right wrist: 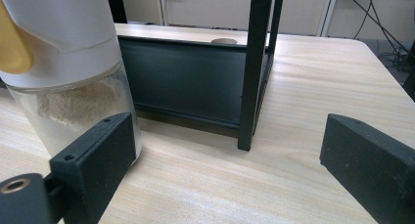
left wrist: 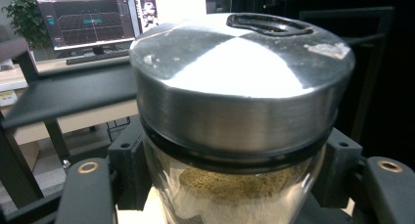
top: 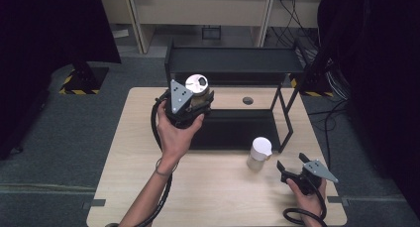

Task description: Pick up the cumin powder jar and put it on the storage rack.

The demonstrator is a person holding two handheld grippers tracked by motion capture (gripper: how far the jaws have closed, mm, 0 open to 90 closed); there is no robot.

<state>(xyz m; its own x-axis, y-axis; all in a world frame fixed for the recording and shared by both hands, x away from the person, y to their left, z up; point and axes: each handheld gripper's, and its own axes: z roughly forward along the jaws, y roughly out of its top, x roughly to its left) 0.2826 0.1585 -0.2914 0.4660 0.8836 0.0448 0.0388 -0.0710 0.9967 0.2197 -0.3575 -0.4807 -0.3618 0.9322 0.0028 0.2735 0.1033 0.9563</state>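
Left gripper [top: 190, 105] squeezing round glass jar with shiny metal lid [left wrist: 242, 82], above black metal shelf [top: 233, 63], right gripper [top: 293, 170] open beside white-capped clear jar [top: 259, 153] nearby.

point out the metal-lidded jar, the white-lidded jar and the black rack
metal-lidded jar [left wrist: 242, 82], left gripper view, on its silver lid
white-lidded jar [top: 260, 147], high view, on its white cap
black rack [top: 233, 59], high view, on its top shelf
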